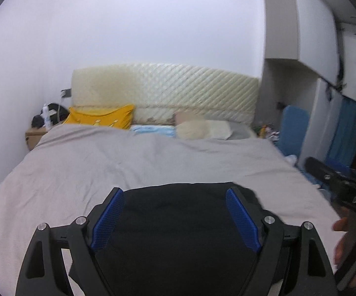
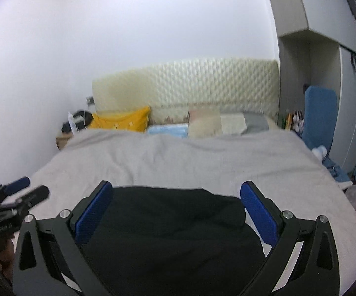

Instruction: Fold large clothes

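Note:
A black garment (image 1: 175,234) lies folded in a compact pile on the grey bedspread (image 1: 104,165) at the near edge of the bed; it also shows in the right wrist view (image 2: 173,231). My left gripper (image 1: 175,194) is open, its blue pads wide apart above the garment, holding nothing. My right gripper (image 2: 176,190) is open too, its pads spread over the same pile. The right gripper also shows at the right edge of the left wrist view (image 1: 311,164), and the left gripper at the left edge of the right wrist view (image 2: 33,187).
A yellow pillow (image 1: 101,119), a light blue cloth (image 1: 153,130) and cream pillows (image 1: 202,128) lie by the quilted headboard (image 1: 173,91). A bedside table (image 1: 36,135) stands at the left. A blue board (image 2: 319,116) and wardrobe (image 2: 325,49) stand at the right.

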`<state>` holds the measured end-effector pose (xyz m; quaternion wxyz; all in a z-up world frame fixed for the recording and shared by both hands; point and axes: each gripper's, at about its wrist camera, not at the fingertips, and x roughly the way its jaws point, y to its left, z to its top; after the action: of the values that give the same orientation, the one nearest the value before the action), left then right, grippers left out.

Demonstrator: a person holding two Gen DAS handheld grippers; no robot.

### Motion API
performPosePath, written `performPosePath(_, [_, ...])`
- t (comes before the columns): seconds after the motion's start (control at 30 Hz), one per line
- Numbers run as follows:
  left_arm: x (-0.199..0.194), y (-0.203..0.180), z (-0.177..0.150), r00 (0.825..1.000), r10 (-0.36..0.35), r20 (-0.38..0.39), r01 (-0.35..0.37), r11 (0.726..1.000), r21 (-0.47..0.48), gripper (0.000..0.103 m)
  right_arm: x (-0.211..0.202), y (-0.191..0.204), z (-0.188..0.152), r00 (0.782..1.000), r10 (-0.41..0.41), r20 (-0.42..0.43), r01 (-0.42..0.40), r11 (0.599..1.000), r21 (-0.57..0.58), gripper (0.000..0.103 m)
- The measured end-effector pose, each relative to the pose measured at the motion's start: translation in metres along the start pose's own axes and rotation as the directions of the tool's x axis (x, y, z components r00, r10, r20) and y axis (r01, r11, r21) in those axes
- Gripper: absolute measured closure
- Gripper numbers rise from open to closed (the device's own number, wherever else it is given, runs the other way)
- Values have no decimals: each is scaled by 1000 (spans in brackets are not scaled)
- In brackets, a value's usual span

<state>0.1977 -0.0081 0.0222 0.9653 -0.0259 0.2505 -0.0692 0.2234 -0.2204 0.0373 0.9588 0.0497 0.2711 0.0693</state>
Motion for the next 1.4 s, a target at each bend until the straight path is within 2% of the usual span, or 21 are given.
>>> performPosePath(0.13, [-35,-8,-8,999,19,33,-19,1000,-3,19,-30,23,-6,999,18,27,-17,999,-38,0])
performPosePath(0.3, [-67,-3,-21,999,25,41,-23,999,-50,19,-59,44,-12,996,83,39,-82,996,-30,0])
performPosePath(0.4, [-80,-3,-34,999,15,32,-13,999,-43,18,-79,60,-13,994,85,62,-81,995,-64,0])
performPosePath(0.53, [-95,-3,-47,999,48,24,-48,999,-2,18,-100,70,-22,994,66,89,-59,995,-77,0])
performPosePath(0.63, [-105,3,-55,999,30,15,-29,999,-21,18,-115,75,-34,994,48,97,-40,996,-77,0])
performPosePath(0.93, [-127,23,-76,998,59,-2,-59,997,-40,18,-131,82,-75,998,21,54,-18,998,-66,0])
performPosePath(1.2, [-135,21,-88,998,56,8,-56,998,-38,18,-123,76,-121,998,10,-69,-14,999,-48,0])
performPosePath(1.4, [-124,15,-98,997,61,-36,-62,998,-28,18,-128,71,-124,998,-18,-52,16,999,-41,0])
